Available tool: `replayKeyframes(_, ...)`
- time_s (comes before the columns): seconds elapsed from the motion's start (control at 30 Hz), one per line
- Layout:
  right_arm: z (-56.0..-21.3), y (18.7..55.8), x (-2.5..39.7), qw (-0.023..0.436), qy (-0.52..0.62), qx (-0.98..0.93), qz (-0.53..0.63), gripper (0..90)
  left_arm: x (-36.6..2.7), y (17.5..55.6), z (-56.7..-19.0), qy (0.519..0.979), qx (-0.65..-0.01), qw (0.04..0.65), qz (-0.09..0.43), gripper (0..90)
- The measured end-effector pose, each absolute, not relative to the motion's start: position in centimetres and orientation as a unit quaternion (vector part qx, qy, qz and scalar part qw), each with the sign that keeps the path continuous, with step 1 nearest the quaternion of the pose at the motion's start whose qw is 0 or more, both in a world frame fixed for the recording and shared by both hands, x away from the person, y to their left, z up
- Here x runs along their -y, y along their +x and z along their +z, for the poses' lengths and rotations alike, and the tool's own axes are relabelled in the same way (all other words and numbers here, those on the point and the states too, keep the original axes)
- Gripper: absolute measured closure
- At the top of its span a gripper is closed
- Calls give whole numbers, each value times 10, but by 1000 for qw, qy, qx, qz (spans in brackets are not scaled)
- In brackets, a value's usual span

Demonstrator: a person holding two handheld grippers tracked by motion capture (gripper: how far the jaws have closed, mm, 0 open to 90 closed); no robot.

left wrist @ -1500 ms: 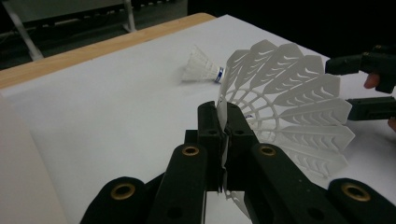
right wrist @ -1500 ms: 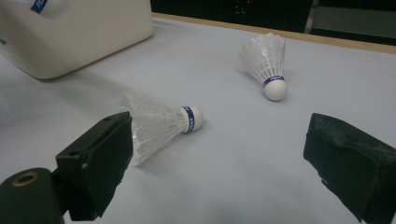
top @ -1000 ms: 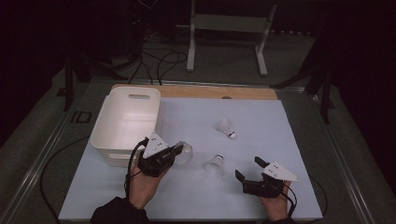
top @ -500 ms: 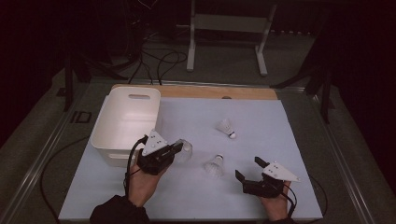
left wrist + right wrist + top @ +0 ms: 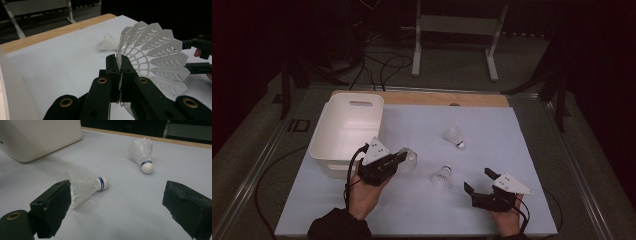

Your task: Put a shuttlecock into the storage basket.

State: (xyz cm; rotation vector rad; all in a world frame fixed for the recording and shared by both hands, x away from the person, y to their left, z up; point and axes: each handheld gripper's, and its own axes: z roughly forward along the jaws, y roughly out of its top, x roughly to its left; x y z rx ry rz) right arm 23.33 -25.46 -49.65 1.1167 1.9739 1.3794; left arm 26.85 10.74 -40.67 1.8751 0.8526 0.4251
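Currently we hold our left gripper [image 5: 403, 157] clamped on the skirt edge of a white shuttlecock [image 5: 155, 55], lifted just beside the white plastic bin [image 5: 347, 131]. Our right gripper [image 5: 477, 181] rests low over the pale table sheet [image 5: 492, 125] with jaws spread wide apart, a second shuttlecock [image 5: 86, 187] lying on its side near them and a third shuttlecock [image 5: 142, 153] farther off.

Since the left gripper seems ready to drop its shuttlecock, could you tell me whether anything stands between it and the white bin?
Nothing visible does. The left gripper holds the shuttlecock by its skirt right beside the white bin, whose near wall is the only thing to clear. The other two shuttlecocks lie away from the bin, toward the right gripper.
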Motion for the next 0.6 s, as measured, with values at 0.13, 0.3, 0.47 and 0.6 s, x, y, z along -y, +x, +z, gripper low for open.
replayKeyframes(0.13, -497, 233, 254, 240, 409, -722, 504, 81, -108, 269, -406, 774, -349, 499, 174, 888)
replayKeyframes(0.3, -497, 233, 254, 240, 409, -722, 504, 81, -109, 269, -406, 775, -347, 499, 174, 888)
replayKeyframes(0.47, -497, 233, 254, 241, 409, -722, 503, 81, -110, 270, -406, 777, -343, 499, 173, 887)
replayKeyframes(0.6, -497, 233, 254, 241, 409, -722, 503, 81, -111, 270, -405, 778, -339, 500, 172, 887)
